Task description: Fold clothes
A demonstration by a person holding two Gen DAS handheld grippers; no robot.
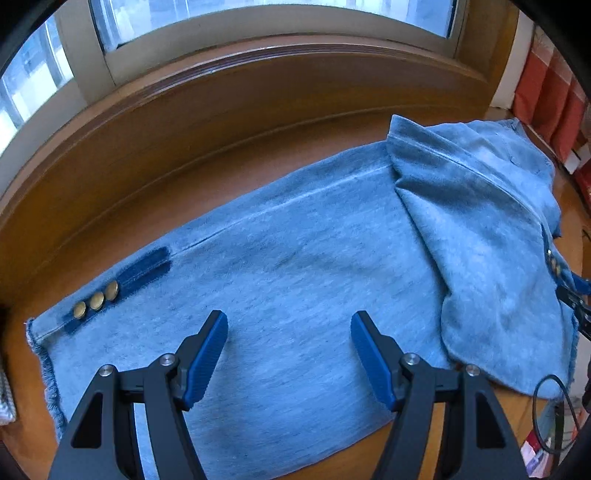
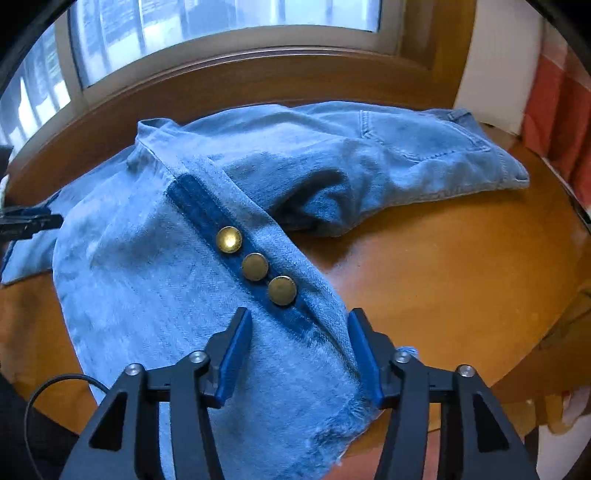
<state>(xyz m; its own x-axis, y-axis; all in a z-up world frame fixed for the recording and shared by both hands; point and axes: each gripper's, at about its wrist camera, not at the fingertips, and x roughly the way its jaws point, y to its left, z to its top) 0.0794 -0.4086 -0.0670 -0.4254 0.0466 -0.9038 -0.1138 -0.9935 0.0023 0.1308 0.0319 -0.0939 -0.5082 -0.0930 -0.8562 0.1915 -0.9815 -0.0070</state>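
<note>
The left gripper [image 1: 289, 325] hovers with its jaws spread wide and nothing between them over a flat leg of the light blue jeans [image 1: 295, 280], which lie spread on the wooden desk [image 1: 221, 173] under a window [image 1: 273, 14], 3 brass buttons [image 1: 96, 300] near the frayed hem. The right gripper [image 2: 300, 323] is also spread wide, its blue pads to either side of the other leg's frayed cuff, though whether they touch the cloth cannot be told. Only the right wrist view shows the back pocket [image 2: 417, 136]; no writing is readable on buttons or denim, and the red things [image 1: 546, 96] at the edge are too blurred to identify.
</note>
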